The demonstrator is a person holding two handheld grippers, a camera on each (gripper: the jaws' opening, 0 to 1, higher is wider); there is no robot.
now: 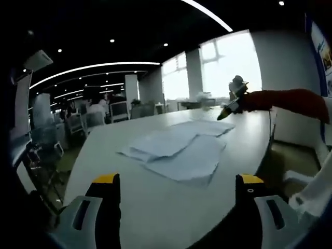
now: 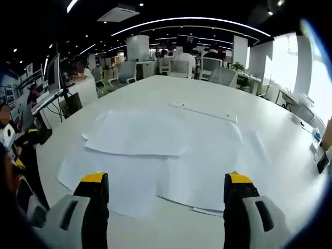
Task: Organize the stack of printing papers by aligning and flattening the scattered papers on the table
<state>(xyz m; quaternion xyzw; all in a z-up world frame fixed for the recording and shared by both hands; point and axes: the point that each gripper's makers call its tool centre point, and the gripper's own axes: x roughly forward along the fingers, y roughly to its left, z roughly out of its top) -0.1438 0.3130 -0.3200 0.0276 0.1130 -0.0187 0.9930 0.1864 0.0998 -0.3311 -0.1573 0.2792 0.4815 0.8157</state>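
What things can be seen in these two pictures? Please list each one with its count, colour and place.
papers: several sheets, white, scattered and overlapping on the table, not aligned
table: one, white, large, under the papers
office chairs: several, pale, at the table's far side
windows: several, bright, beyond the table in the left gripper view
ceiling lights: long curved strips and small spots, white
people: a few, seated far off at desks
left hand-held gripper: one, grey with yellow tips, open, short of the papers
right hand-held gripper: one, same colours, open, over the papers' near edge
sleeve: one, red, behind the right hand-held gripper
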